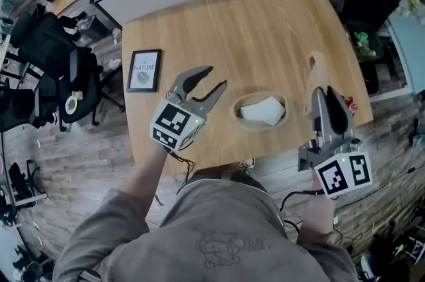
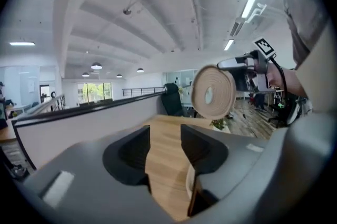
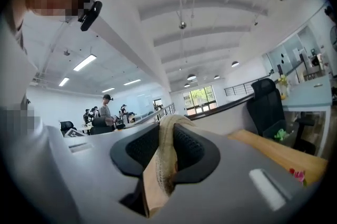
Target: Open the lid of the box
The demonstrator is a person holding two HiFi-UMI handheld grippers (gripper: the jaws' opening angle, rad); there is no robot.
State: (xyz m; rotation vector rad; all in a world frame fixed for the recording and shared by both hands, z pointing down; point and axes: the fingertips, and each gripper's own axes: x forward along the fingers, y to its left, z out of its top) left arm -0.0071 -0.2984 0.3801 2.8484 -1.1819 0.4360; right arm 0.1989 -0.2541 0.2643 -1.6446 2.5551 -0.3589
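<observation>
Down on the wooden table (image 1: 252, 35), a shallow oval box (image 1: 236, 108) sat open near the edge closest to the person, with something white and folded (image 1: 261, 111) lying inside it. Whether that was cloth or paper could not be told from the head view.

To the right of the box, the right gripper (image 1: 325, 96) pointed away from the person and held the box's lid (image 1: 315, 70) up on edge, clear of the box and apart from it. In the right gripper view, its two jaws were closed tight on the lid's rim. The pale wood and a woven-looking band were pinched between the dark pads (image 3: 189, 146). From the left gripper view, the same lid appeared as a round pale disc raised in the air.

To the left of the box, the left gripper (image 1: 216, 76) hovered above the table with its jaws angled toward the box. Its jaws stood well apart. In the left gripper view only bare tabletop showed between them, so it held nothing.

Farther left of the box, beyond the left gripper, a small black-framed picture (image 1: 144, 70) lay flat on the table. On the near side of the box, the person's grey-sleeved arms reached forward, one hand behind each gripper.
</observation>
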